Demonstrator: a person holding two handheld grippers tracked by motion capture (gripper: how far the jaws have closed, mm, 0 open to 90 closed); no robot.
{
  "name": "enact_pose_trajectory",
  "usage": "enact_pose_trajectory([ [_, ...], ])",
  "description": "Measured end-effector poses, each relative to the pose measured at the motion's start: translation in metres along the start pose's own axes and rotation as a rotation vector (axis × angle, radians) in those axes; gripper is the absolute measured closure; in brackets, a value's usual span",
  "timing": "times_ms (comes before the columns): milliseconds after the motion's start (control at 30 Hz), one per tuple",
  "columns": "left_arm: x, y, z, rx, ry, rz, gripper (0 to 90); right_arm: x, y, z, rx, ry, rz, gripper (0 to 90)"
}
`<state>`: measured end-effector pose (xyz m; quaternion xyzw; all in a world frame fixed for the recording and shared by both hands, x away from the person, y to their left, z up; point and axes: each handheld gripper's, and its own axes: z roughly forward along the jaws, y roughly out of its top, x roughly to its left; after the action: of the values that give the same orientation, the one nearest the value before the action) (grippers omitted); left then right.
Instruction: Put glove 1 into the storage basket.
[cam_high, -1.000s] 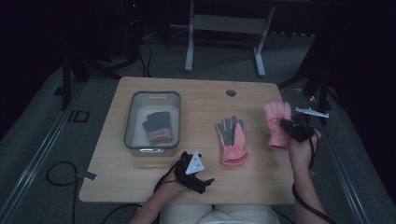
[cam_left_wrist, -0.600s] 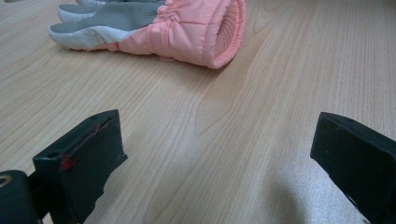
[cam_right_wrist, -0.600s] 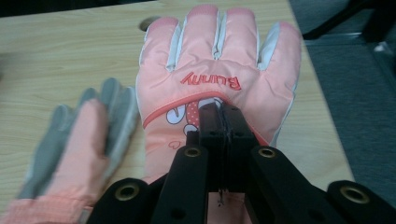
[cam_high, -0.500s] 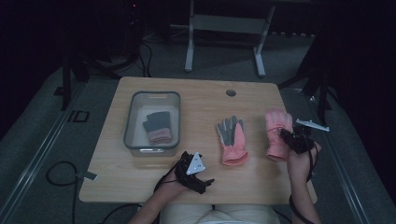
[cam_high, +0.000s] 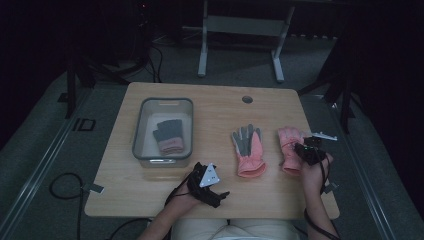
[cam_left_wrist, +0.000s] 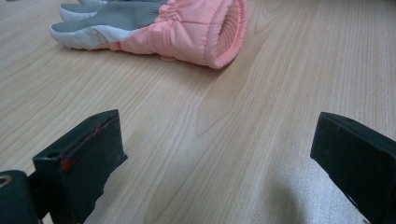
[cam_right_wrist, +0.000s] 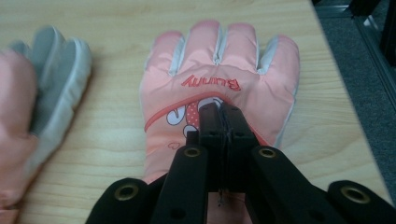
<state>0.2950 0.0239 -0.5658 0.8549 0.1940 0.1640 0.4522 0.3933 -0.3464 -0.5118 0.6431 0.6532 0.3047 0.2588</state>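
Observation:
A pink glove marked "Bunny" (cam_right_wrist: 219, 65) lies back up near the table's right edge (cam_high: 288, 142). My right gripper (cam_right_wrist: 219, 109) is shut, its tips pinching the fabric at the picture on the glove's back (cam_high: 301, 150). A second pink glove with a grey palm (cam_high: 248, 150) lies palm up at mid-table, with its cuff towards the person. My left gripper (cam_high: 220, 195) rests low over the front of the table. Its jaws stand wide open with bare wood between them (cam_left_wrist: 219, 154), and the palm-up glove (cam_left_wrist: 177, 25) lies ahead of them.
A clear plastic bin (cam_high: 141, 125) stands on the left half of the wooden table (cam_high: 210, 110), with a grey and pink glove (cam_high: 169, 136) inside. A round hole (cam_high: 247, 99) marks the tabletop at the back. The table's right edge is close to the right hand.
My right gripper has come down and towards the person, and the Bunny glove has come with it and now lies flat. The left gripper has not moved.

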Motion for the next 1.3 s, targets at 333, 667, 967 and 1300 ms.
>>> enact_pose_trajectory([
  [333, 0.000, 0.000, 0.000, -0.001, -0.004, -0.002, 2.0, 0.002, -0.002, 0.009, 0.028, 0.013, -0.064, 84.6],
  [667, 0.000, 0.000, 0.000, -0.004, -0.003, -0.003, 2.0, -0.011, 0.017, -0.018, 0.014, 0.138, -0.257, 71.6],
  [967, 0.000, 0.000, 0.000, -0.005, -0.003, -0.002, 2.0, -0.007, 0.015, -0.001, 0.063, 0.106, -0.349, 61.5],
  [1300, -0.001, 0.000, 0.000, -0.002, -0.002, 0.014, 2.0, -0.014, 0.001, 0.021, 0.086, 0.086, -0.368, 66.9],
])
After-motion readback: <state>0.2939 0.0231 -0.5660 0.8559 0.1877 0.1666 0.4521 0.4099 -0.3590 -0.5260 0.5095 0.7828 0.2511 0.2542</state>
